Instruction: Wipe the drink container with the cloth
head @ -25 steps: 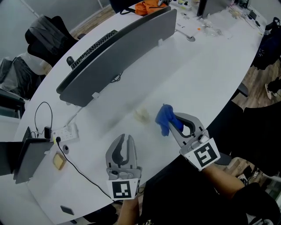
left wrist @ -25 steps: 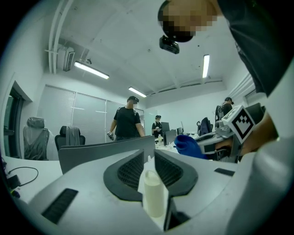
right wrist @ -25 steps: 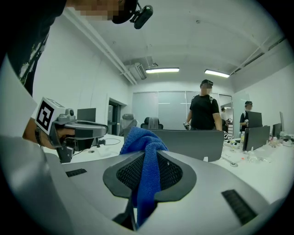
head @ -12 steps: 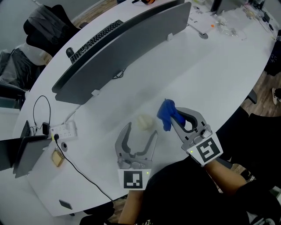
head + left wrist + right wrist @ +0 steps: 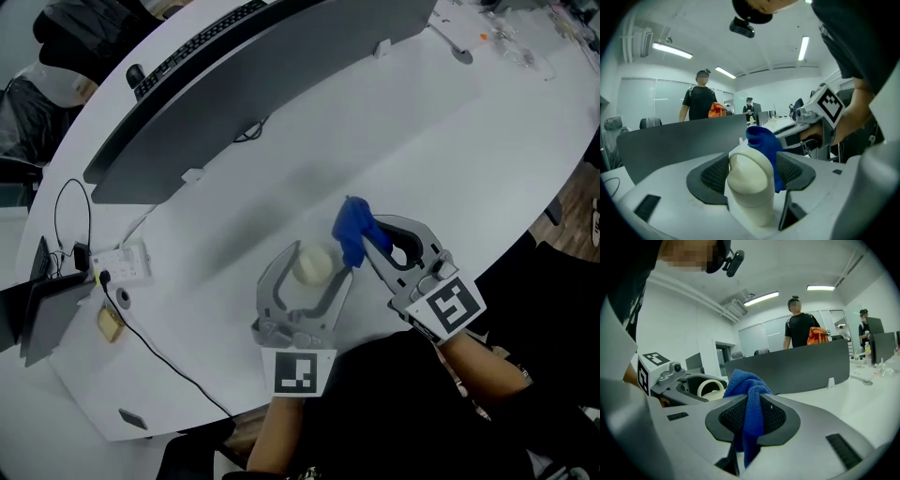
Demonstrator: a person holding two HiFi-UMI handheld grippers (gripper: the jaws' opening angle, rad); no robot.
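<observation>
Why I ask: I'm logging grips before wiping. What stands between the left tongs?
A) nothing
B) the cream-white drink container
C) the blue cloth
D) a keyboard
B: the left gripper view shows the cream-white drink container standing between the left tongs, whose jaws have just been opening and stand clear of it; the blue cloth is pinched in the right tongs.

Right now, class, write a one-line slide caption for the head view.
Left tongs, jaws just opening, straddle the cream drink container, not gripping; right tongs hold the blue cloth beside it.
</observation>
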